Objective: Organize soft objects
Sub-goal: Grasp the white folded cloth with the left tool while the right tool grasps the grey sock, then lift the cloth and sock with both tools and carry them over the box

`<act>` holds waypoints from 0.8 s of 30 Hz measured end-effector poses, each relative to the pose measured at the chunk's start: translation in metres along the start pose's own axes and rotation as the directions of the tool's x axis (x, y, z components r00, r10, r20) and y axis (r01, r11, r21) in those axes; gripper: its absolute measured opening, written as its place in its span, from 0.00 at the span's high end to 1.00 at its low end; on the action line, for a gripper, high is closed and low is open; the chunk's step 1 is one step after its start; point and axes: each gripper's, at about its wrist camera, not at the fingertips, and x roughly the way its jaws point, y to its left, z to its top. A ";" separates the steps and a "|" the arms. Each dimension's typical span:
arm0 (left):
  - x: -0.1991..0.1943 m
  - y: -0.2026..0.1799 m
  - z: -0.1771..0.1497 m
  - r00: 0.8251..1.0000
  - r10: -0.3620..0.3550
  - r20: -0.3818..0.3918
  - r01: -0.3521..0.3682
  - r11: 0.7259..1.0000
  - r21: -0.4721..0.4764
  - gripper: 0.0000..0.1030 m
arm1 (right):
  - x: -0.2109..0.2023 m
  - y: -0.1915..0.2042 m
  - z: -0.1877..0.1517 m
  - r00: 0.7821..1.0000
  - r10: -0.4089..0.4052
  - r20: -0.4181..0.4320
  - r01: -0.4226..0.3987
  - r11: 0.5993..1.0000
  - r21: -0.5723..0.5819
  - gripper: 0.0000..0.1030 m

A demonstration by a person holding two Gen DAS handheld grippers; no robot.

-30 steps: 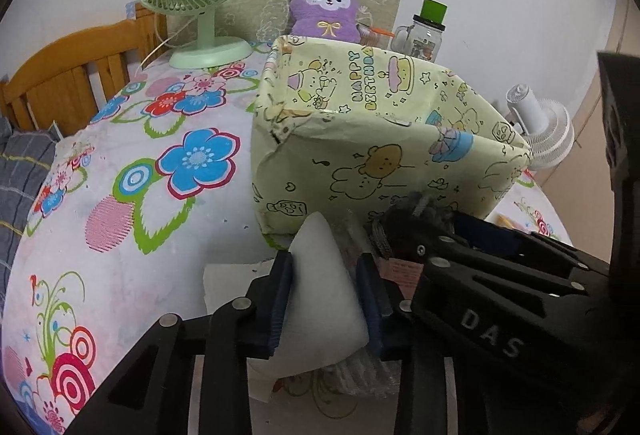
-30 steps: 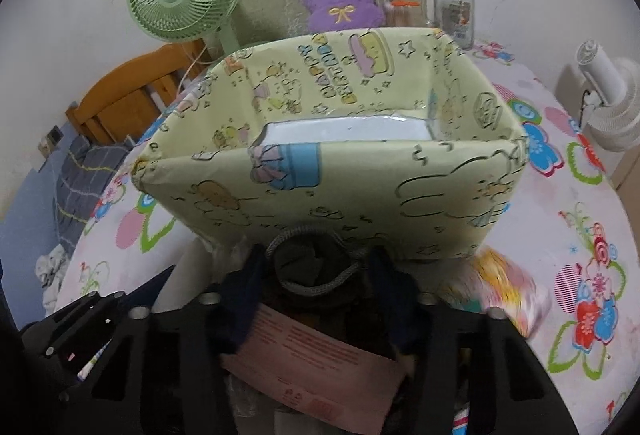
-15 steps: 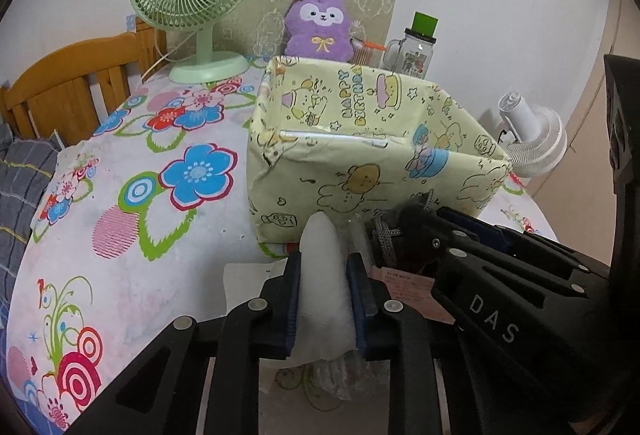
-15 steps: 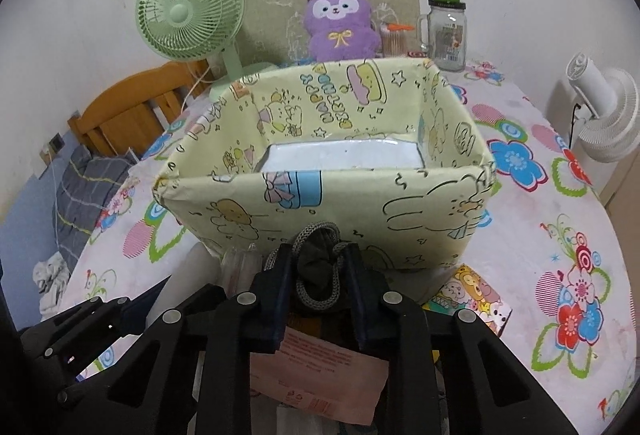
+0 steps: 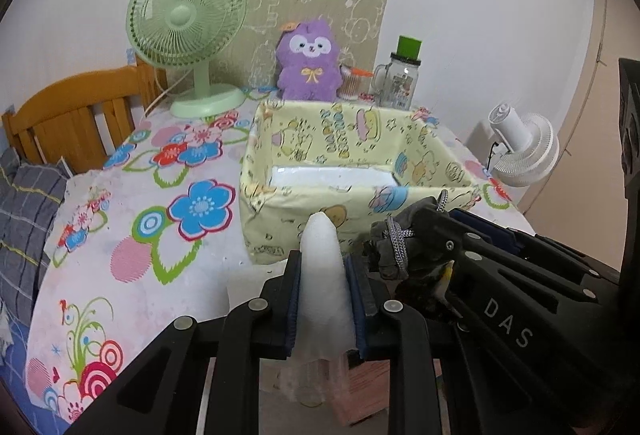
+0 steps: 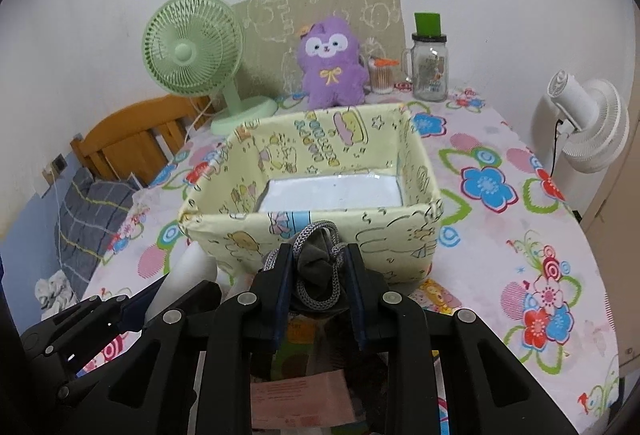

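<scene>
The box is pale yellow, printed all over with cartoon animals, stars and blue lettering; its floor is plain white. The tablecloth is white to pale pink with big flowers in blue, red and pink, green leaf outlines and red-and-white swirls. At the far edge stand a mint-green fan, a purple plush with a white face and a yellow bow, and a clear jar with a bright green cap. Far right is a white fan. At the left, the chair is orange-brown wood beside grey cloth checked in yellow lines. The black left gripper with dark blue pads pinches a white cloth; the black right gripper pinches a dark grey pouch with a grey-and-white braided cord.
</scene>
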 end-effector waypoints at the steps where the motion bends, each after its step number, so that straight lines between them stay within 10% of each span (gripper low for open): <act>1: -0.003 -0.002 0.001 1.000 0.001 0.007 -0.001 1.000 0.004 0.80 | -0.003 -0.001 0.002 1.000 -0.001 0.008 0.001 1.000 0.001 0.73; 24: -0.050 -0.035 0.033 0.994 -0.003 0.111 -0.004 0.998 0.059 0.80 | -0.070 -0.006 0.031 0.992 -0.008 0.123 0.008 1.000 0.000 0.73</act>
